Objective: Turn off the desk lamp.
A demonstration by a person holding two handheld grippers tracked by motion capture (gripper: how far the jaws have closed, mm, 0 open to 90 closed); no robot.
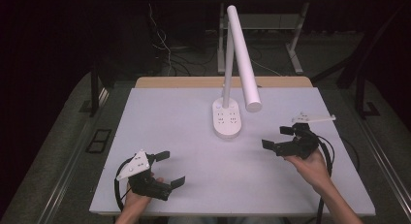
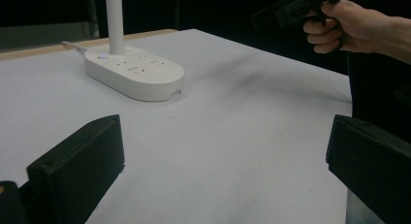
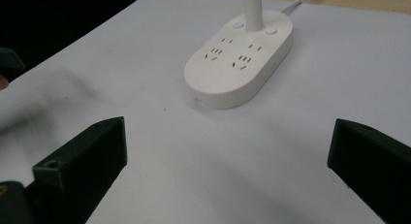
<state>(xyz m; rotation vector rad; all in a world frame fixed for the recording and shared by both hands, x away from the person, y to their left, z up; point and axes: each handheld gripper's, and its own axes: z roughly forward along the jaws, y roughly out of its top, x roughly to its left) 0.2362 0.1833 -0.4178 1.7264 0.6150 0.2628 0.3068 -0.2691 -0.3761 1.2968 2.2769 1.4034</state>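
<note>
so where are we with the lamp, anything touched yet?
Nothing looks done: the desk lamp stands untouched, its socket base flat mid-table. In hand: nothing; the left gripper and right gripper are both open, empty and apart from the base, facing it. Left: the approach and any contact with the lamp.

The table (image 1: 160, 117) lies bare from 7 through 9 to 11 o'clock, and across the near strip between the left hand-held gripper (image 1: 170, 168) and the right hand-held gripper (image 1: 277, 137). The one obstacle is the lamp base (image 1: 227, 118) at centre toward 12 o'clock, its white arm (image 1: 244, 59) slanting overhead toward 1 o'clock.
</note>
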